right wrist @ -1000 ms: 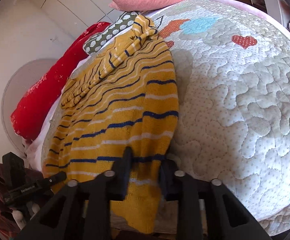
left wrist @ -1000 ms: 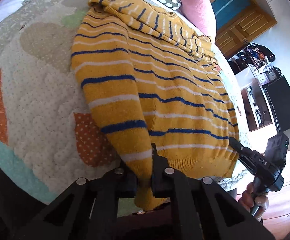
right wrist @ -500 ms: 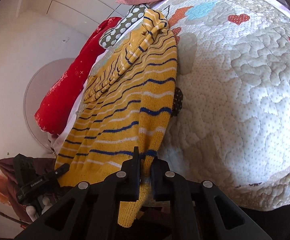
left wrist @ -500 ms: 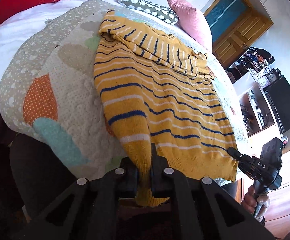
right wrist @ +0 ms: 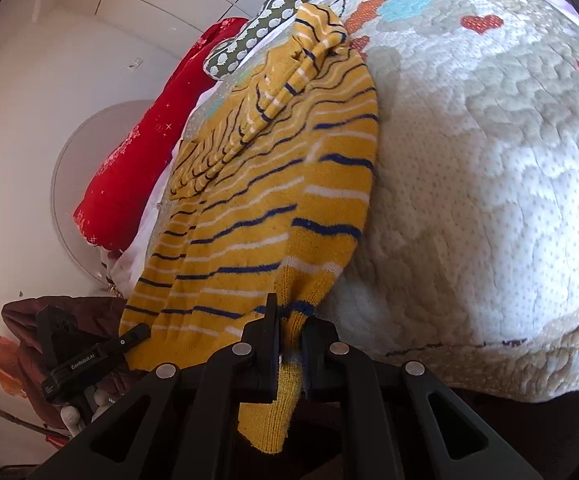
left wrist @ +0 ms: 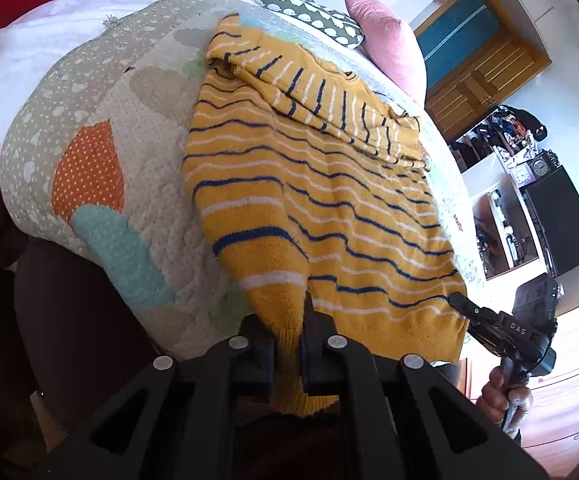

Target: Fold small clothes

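A yellow knit sweater (left wrist: 313, 200) with blue and white stripes lies on a quilted bed, sleeves folded across its upper part; it also shows in the right wrist view (right wrist: 273, 200). My left gripper (left wrist: 287, 344) is shut on the sweater's hem corner, which hangs past the bed's near edge. My right gripper (right wrist: 291, 340) is shut on the other hem corner, also past the edge. Each gripper shows in the other's view, the right one (left wrist: 501, 328) and the left one (right wrist: 93, 360), at the far end of the hem.
The quilt (left wrist: 89, 168) has orange, teal and grey patches. A pink pillow (left wrist: 385, 48), a dotted cushion (left wrist: 309, 20) and a red blanket (right wrist: 137, 152) lie at the head end. A wooden door (left wrist: 477, 68) and shelves (left wrist: 521, 208) stand at the right.
Both grippers have pulled the hem back towards me and off the bed's near edge. The sweater has slid along the quilt and stretched out flatter.
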Motion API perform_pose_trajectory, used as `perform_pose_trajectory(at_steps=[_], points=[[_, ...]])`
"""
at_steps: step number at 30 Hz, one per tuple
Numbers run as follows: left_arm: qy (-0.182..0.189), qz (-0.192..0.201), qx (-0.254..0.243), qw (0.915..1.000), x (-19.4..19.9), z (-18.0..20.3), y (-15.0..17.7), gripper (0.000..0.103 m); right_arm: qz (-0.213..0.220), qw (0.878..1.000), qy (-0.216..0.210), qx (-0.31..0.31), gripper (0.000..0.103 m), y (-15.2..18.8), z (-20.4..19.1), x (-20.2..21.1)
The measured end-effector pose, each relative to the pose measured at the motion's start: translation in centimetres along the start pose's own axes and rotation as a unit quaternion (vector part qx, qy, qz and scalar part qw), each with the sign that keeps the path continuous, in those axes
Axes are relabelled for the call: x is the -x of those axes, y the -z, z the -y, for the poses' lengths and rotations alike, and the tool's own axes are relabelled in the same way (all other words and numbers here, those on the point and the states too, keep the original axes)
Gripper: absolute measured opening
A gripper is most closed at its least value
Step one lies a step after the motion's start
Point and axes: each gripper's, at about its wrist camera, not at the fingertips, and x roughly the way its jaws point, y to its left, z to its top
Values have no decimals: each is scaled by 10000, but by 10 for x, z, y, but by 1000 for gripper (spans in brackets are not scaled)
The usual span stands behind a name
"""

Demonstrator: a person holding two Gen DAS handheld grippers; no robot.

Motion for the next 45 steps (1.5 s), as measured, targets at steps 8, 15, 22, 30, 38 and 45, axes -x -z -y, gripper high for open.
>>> perform_pose_trajectory(at_steps=[8,15,22,30,38,45], points=[[42,263,15,9996,0,15,-58,8,241,9991,78,338,9,-65,-40,-22],[-53,483,-63,9988,-18,31,-119,8,458,9980,138,414,9,-122,-57,-39],[-150,385,-46,9991,-59,37,-186,8,624,9973,278,258,9,-178,-57,-56],[-37,45,515,9987,-113,10,-245,13,511,9971,454,-325,20,-233,-28,-105],[161,642,862,9941,-91,1,-277,46,730,9880,-290,-1332,67,-267,-3,-122],[-770,979,288,9918,-65,1,-276,51,863,9944,173,-584,67,-264,-27,-99]])
